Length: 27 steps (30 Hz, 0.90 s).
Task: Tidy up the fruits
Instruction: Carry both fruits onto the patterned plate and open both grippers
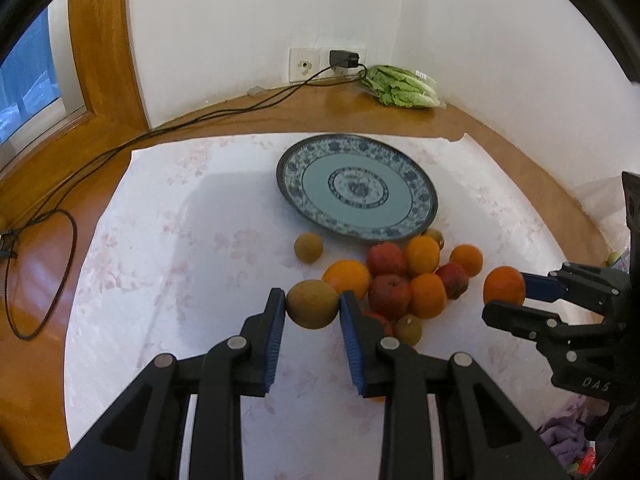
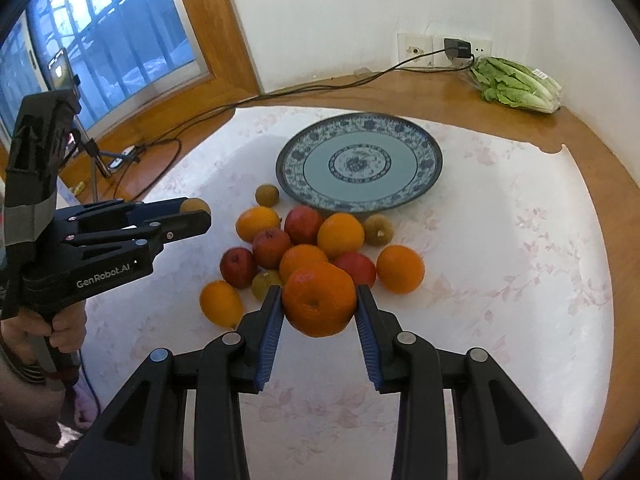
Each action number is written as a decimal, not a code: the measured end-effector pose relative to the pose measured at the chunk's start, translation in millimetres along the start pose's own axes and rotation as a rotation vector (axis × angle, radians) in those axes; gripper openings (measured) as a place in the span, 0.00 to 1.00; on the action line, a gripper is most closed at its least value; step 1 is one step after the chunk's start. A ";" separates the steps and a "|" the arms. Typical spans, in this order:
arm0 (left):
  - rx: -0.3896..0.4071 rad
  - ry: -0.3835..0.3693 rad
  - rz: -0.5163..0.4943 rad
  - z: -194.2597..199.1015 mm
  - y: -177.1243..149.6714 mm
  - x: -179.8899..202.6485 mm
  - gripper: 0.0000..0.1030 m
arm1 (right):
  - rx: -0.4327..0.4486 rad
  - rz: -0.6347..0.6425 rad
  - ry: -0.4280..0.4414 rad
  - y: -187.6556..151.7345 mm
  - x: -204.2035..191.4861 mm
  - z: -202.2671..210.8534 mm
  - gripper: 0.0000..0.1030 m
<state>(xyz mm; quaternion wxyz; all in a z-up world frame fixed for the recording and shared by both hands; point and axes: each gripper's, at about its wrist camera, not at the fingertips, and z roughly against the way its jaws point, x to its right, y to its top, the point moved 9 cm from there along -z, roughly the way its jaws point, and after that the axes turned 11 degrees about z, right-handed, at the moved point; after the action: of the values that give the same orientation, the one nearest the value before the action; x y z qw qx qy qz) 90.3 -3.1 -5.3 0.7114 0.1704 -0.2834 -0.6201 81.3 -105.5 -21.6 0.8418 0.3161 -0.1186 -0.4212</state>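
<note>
My left gripper [image 1: 313, 307] is shut on a brownish-green round fruit [image 1: 312, 304], held above the cloth near the fruit pile; it also shows in the right wrist view [image 2: 195, 210]. My right gripper [image 2: 319, 305] is shut on an orange [image 2: 319, 299]; in the left wrist view that gripper [image 1: 505, 292] holds it at the right. A pile of oranges, red fruits and small brown fruits [image 1: 404, 276] [image 2: 304, 248] lies on the cloth just in front of an empty blue-and-white plate [image 1: 356, 188] [image 2: 359, 162].
A white floral cloth [image 1: 180, 240] covers the round wooden table. A bagged lettuce [image 1: 400, 86] [image 2: 516, 84] lies at the back by the wall. A black cable [image 1: 120, 152] runs from a wall charger across the table's left side. A window is at the left.
</note>
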 end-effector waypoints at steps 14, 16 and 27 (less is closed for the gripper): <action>0.035 -0.022 -0.006 4.4 38.7 17.1 0.28 | 0.053 0.038 -0.050 39.7 20.2 18.2 0.36; 0.038 -0.023 -0.007 2.7 42.9 18.8 0.28 | 0.057 0.041 -0.061 46.7 25.2 18.3 0.36; 0.059 -0.036 -0.025 -15.8 72.3 30.2 0.28 | 0.054 0.014 -0.096 70.8 56.0 -0.2 0.36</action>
<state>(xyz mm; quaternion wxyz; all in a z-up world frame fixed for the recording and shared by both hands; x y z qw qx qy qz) 159.0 -21.9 31.2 0.6931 0.1838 -0.3122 -0.6231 160.9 -117.8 19.3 0.8292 0.3173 -0.1725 -0.4265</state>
